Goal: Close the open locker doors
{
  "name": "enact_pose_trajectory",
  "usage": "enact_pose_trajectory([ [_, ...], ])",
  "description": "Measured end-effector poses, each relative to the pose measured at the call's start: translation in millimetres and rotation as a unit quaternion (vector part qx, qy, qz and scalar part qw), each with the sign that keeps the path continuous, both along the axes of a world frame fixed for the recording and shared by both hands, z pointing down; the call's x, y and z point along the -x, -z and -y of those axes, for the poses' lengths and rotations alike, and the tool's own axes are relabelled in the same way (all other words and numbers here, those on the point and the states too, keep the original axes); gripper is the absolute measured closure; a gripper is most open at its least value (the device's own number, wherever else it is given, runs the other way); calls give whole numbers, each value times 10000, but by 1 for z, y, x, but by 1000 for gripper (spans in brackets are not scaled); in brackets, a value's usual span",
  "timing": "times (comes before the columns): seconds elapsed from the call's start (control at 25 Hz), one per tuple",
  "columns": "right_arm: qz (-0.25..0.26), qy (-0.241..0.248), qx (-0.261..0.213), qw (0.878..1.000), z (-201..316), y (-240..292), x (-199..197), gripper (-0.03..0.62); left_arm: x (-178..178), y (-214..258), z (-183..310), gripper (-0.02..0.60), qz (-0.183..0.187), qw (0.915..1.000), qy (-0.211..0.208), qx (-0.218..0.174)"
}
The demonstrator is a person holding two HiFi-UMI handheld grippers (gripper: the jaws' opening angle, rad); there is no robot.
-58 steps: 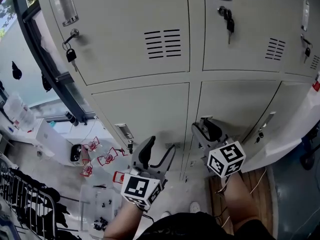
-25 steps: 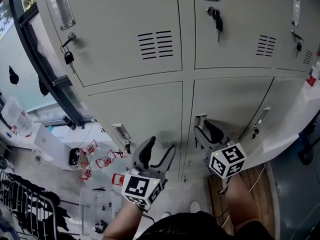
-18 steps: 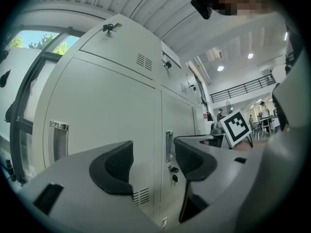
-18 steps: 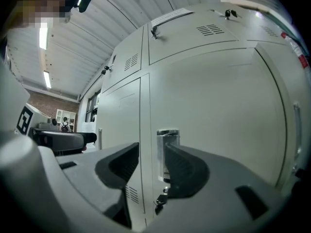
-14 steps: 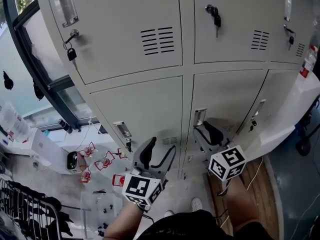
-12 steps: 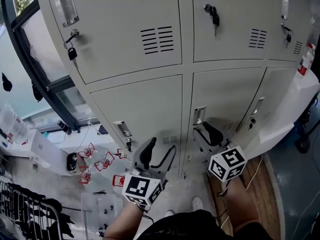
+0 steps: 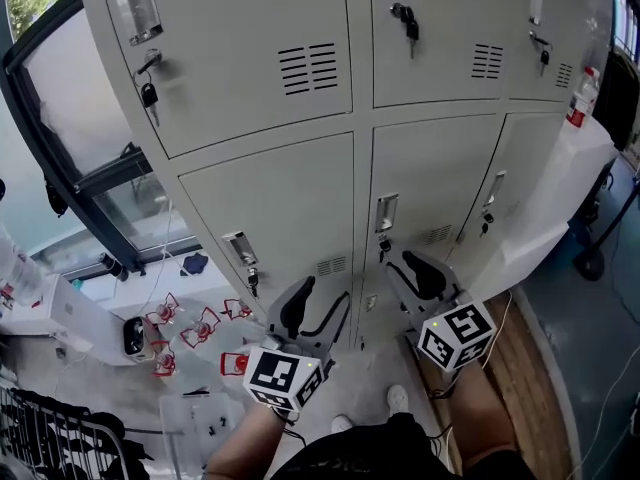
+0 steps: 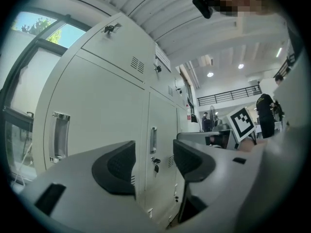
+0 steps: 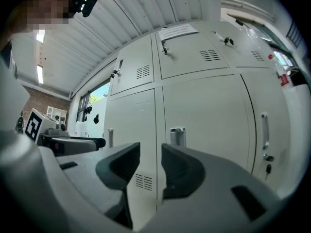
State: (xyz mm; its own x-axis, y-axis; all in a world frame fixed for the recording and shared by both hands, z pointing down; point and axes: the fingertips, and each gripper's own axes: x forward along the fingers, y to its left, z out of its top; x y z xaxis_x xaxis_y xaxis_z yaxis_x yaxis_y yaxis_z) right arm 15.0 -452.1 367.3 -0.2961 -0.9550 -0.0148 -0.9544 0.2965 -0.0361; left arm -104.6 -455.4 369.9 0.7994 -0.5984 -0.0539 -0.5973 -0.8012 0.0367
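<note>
The beige lockers (image 7: pixel 300 183) fill the head view, and every door I can see lies flush with its frame. My left gripper (image 7: pixel 322 296) is held level in front of the lower left door (image 7: pixel 290 208). It is open with nothing between its fingers. My right gripper (image 7: pixel 405 263) is open and empty a little below the middle lower door's handle (image 7: pixel 386 212), apart from it. Both pairs of jaws have just been closing slightly. The left gripper view shows the gripper (image 8: pixel 154 159) facing the lower doors. In the right gripper view the gripper (image 9: pixel 150 166) faces the door seam.
Keys hang from the upper doors (image 7: pixel 407 23) and from the lower right door (image 7: pixel 485 223). A white counter (image 7: pixel 560 198) with a bottle (image 7: pixel 578 98) juts out at the right. A window frame (image 7: pixel 70 148) and floor clutter with red pieces (image 7: pixel 190 328) lie at the left.
The view has swung right along the lockers. Both grippers have drawn back from the lower doors, and the gap between the right gripper and the middle handle has grown.
</note>
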Motion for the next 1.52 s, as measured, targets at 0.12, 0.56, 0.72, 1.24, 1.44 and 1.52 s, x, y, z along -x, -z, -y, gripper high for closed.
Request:
enact_pose_trajectory([
  [0.12, -91, -141, -20, 9999, -14, 2, -7, 471, -9, 0, -9, 342, -21, 9998, -178, 6],
  [0.56, -190, -103, -126, 9997, -65, 9, -43, 592, -53, 7, -55, 403, 36, 9996, -287, -51],
  [0.72, -247, 130, -111, 9995, -93, 7, -63, 592, -72, 12, -80, 501, -97, 9999, 51, -22],
  [1.24, -50, 968, -94, 9952, -218, -6, -122, 593, -124, -1, -223, 578, -160, 9936, 1078, 299],
  [1.44, 47, 1435, -15, 9896, -245, -15, -99, 593, -101, -7, -265, 578, -55, 9872, 1552, 357],
  [1.52, 83, 1591, 1, 9872, -253, -17, -86, 592, -88, -9, -278, 578, -22, 9845, 1714, 372],
])
